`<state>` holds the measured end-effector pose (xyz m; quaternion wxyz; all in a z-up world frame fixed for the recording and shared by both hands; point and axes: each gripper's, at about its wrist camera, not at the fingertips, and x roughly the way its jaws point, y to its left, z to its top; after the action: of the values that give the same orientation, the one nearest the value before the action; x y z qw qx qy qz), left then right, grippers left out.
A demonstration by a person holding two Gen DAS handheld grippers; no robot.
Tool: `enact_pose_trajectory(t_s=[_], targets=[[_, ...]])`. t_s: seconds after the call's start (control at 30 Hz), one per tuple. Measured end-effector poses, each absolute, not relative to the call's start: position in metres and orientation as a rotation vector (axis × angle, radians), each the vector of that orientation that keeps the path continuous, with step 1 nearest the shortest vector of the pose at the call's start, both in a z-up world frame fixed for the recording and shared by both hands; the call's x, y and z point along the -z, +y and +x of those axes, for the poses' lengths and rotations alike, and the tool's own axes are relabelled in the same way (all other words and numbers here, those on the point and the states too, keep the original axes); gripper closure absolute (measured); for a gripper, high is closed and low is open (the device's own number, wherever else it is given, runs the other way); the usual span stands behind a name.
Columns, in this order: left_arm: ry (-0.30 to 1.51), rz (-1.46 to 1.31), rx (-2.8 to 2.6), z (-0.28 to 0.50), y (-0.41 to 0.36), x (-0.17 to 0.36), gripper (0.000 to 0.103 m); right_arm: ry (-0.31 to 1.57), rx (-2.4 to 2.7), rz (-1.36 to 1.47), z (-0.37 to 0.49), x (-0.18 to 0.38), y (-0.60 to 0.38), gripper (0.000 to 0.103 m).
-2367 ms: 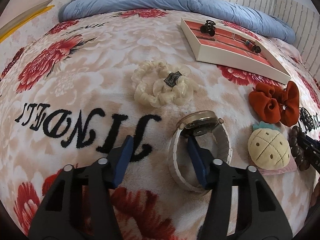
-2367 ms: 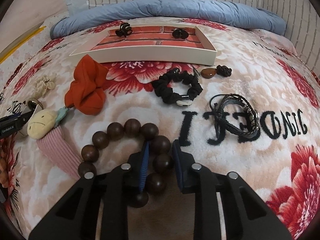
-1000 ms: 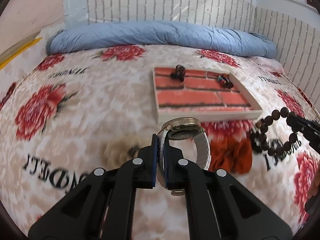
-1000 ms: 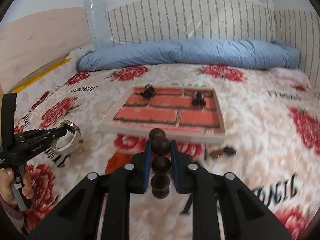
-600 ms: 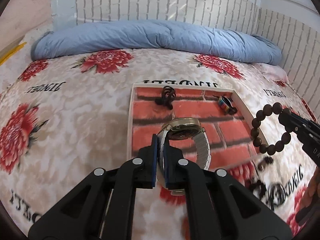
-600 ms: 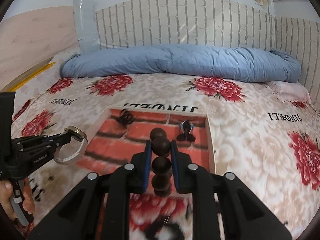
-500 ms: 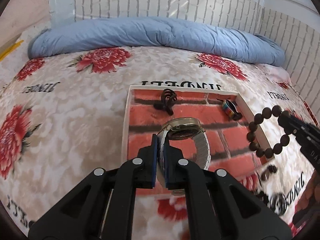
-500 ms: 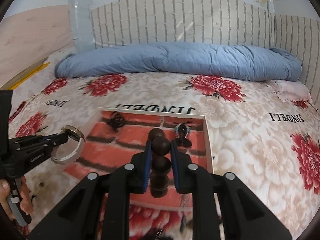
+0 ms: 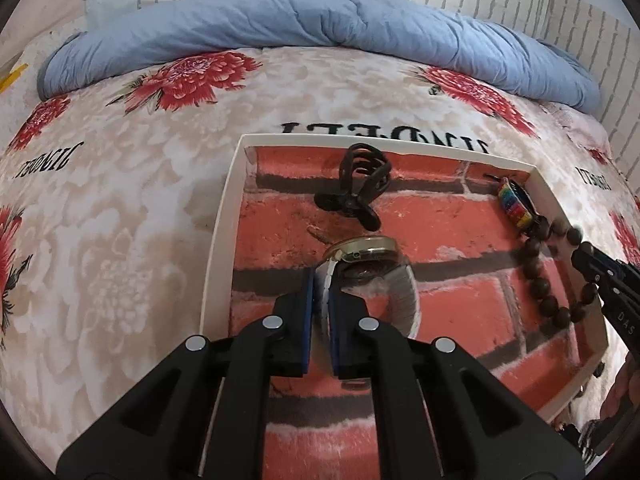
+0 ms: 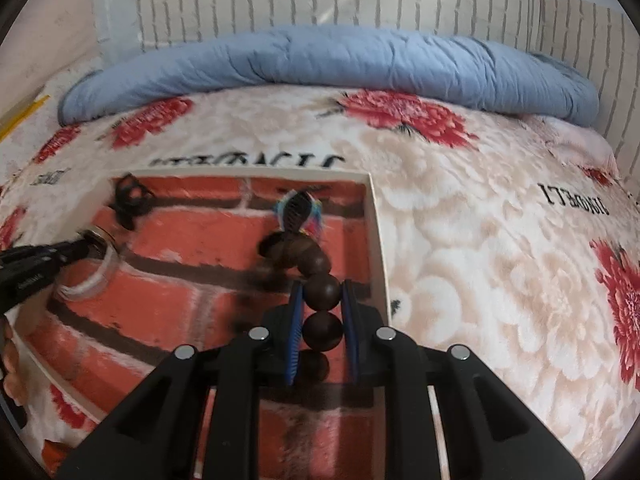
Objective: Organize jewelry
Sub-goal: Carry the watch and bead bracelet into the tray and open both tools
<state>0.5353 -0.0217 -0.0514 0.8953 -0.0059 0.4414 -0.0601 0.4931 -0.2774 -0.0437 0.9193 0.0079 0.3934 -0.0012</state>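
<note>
Left wrist view: my left gripper (image 9: 320,312) has its fingers (image 9: 302,320) pressed nearly together, pinching the pale strap of the watch (image 9: 370,268). The watch hangs over the tray (image 9: 218,260), whose floor carries a red brick print; its gold case is uppermost. I cannot tell whether the strap's lower loop touches the tray floor. Inside the tray lie a black claw clip (image 9: 360,192) near the far wall and a rainbow-striped clip (image 9: 516,202) in the far right corner. At the right edge the right gripper (image 9: 600,276) enters, cut off by the frame, with the bead bracelet (image 9: 550,276) hanging from it over the tray's right side; the top beads are blurred.

Right wrist view: my right gripper (image 10: 322,316) has its fingers (image 10: 295,328) a bead's width apart, clamped on the dark wooden bead bracelet (image 10: 316,280). The rest of the loop is smeared by motion, above the tray (image 10: 378,248) near its right wall. The rainbow clip (image 10: 298,210) lies just beyond. At left the left gripper (image 10: 74,250) holds the watch (image 10: 94,268), blurred, beside the claw clip (image 10: 130,198). The tray rests on a flowered bed cover (image 10: 480,260).
</note>
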Motion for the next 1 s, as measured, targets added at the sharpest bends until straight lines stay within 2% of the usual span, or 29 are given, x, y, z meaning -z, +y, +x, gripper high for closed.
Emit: enact_pose_trajectory(t_s=[0.5, 0.57, 0.63, 0.77, 0.87, 0.93, 0.97, 1.0], targets=[[0.935, 0.011, 0.098, 0.554, -0.022, 0.058, 0.095, 0.933, 0.000, 0.000, 0.525, 0.067, -0.275, 0.084], [0.935, 0.023, 0.084, 0.555, -0.022, 0.058, 0.087, 0.936, -0.011, 0.017, 0.526, 0.067, -0.276, 0.083], [0.926, 0.022, 0.084, 0.553, -0.021, 0.056, 0.075, 0.935, -0.022, 0.017, 0.525, 0.067, -0.276, 0.083], [0.909, 0.025, 0.088, 0.549, -0.020, 0.050, 0.065, 0.924, -0.029, 0.009, 0.520, 0.066, -0.276, 0.083], [0.872, 0.031, 0.091, 0.539, -0.023, 0.039, 0.046, 0.907, -0.058, 0.026, 0.513, 0.058, -0.277, 0.081], [0.840, 0.025, 0.108, 0.527, -0.025, 0.028, 0.035, 0.878, -0.087, 0.042, 0.503, 0.048, -0.279, 0.068], [0.831, 0.021, 0.115, 0.522, -0.026, 0.023, 0.031, 0.862, -0.086, 0.041, 0.498, 0.043, -0.280, 0.055], [0.811, 0.018, 0.119, 0.513, -0.027, 0.015, 0.025, 0.837, -0.085, 0.035, 0.489, 0.036, -0.281, 0.049]])
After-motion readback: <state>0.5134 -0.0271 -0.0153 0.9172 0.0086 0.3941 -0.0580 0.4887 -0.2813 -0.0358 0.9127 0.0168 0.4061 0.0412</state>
